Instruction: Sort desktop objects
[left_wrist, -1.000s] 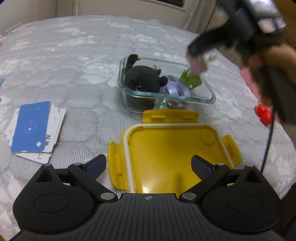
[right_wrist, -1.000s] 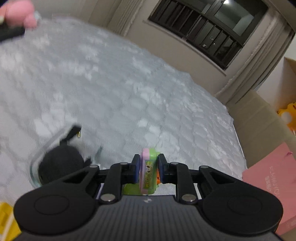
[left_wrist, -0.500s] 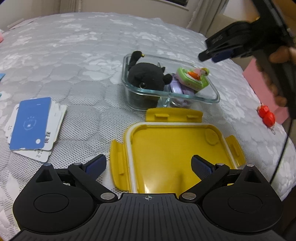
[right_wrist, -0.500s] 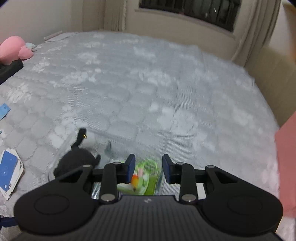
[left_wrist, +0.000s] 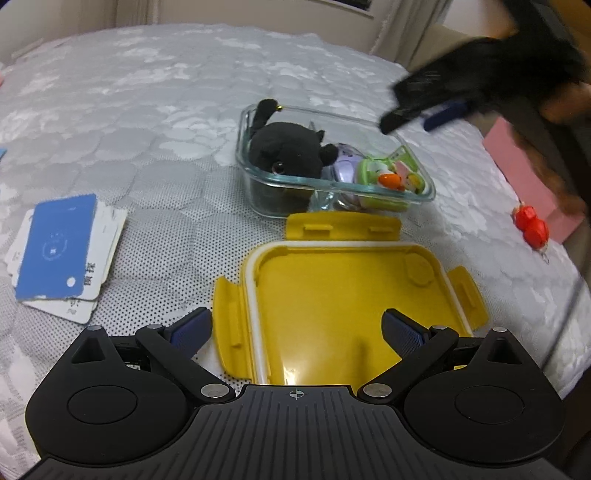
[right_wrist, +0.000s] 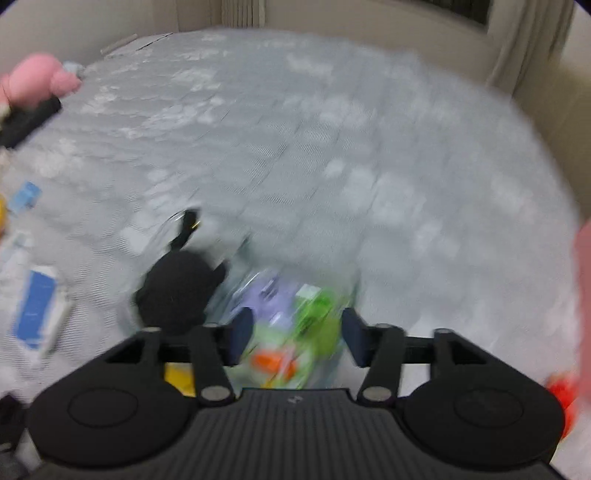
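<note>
Hovering right tool (right_wrist: 293, 339), wide open, empty

My left gripper (left_wrist: 295, 328) is matt black ribbed plastic. Under it lies a glossy yellow plastic lid (left_wrist: 343, 299). The container (left_wrist: 258, 177) is clear, shiny glass, holding a fuzzy black plush toy (left_wrist: 284, 147). The bed (left_wrist: 166, 110) wears quilted grey cloth with a dotted weave.

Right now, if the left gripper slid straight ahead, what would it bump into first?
Probably the yellow lid: it already lies between the open left gripper fingers. Beyond it stands the glass container. Height above the lid is unclear.
</note>
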